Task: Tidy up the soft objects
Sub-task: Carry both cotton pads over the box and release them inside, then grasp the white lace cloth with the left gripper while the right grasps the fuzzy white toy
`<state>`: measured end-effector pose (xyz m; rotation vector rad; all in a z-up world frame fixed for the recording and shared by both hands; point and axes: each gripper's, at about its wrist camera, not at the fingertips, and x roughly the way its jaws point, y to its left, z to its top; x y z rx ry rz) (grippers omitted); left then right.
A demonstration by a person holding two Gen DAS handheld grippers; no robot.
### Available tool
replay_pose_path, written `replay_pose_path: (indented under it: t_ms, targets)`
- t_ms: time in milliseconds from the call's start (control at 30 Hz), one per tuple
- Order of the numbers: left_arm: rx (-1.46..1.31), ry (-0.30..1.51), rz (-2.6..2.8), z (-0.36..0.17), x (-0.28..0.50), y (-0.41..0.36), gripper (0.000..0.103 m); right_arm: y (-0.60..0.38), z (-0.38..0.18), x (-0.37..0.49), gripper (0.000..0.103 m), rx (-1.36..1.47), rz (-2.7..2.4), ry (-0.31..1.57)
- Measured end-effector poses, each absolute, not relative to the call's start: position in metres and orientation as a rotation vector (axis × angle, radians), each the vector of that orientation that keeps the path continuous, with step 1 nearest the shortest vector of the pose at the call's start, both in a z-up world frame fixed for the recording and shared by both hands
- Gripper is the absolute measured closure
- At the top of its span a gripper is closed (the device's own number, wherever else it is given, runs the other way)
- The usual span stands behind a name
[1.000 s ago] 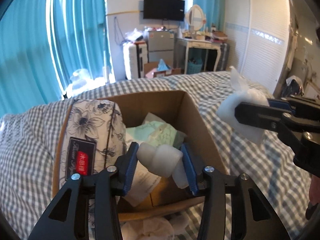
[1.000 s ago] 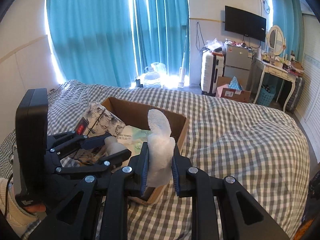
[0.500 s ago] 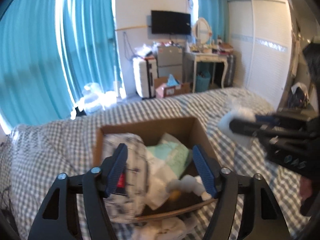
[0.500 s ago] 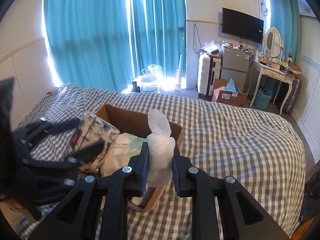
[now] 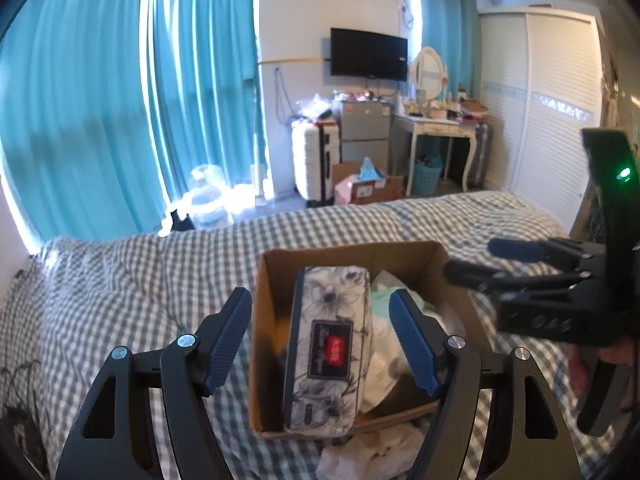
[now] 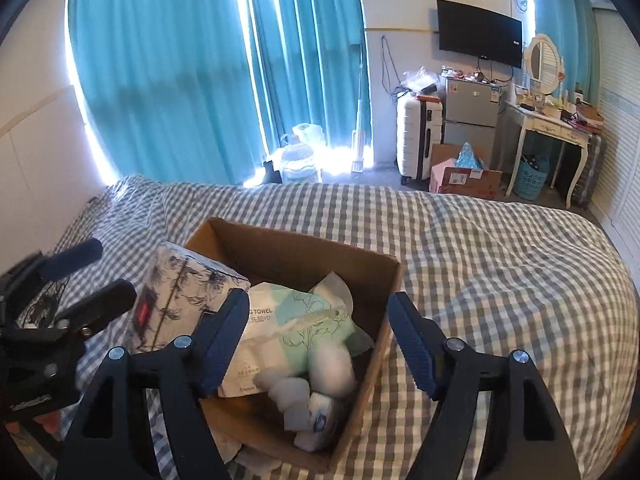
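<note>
Both grippers hung over the cardboard box (image 6: 308,256) on the checked bed (image 6: 500,248), fingers released and holding nothing. The left gripper (image 5: 322,338) framed the floral pouch (image 5: 326,352) standing at the box's left side. The right gripper (image 6: 318,340) was above the near end, where white soft wads (image 6: 308,400) lay beside a pale green towel pack (image 6: 296,328). More white cloth (image 5: 372,454) lay on the bed just in front of the box.
</note>
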<state>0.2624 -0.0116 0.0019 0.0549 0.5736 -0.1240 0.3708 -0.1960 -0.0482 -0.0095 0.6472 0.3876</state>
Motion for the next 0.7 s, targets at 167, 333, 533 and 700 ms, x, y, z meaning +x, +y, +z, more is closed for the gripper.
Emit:
replay_pose_path:
  t_ms: [167,333,533,700]
  targets:
    - [0.055,0.545,-0.120,0.015,0.239,-0.006,0.031,-0.205,-0.019,0.337,0.022,-0.037,0.356,0.598]
    - [0.061,0.514,-0.108,0.029,0.205,0.004,0.031,-0.213,0.002,0.290,0.013,-0.055,0.342,0.558]
    - [0.063,0.533,-0.108,0.019,0.176,0.013,0.031,-0.215,-0.007,0.245,0.010,-0.087,0.317,0.571]
    - [0.105,0.568,-0.117,-0.012,0.165,0.001,0.031,-0.205,-0.043,0.228,0.010,-0.114,0.303,0.617]
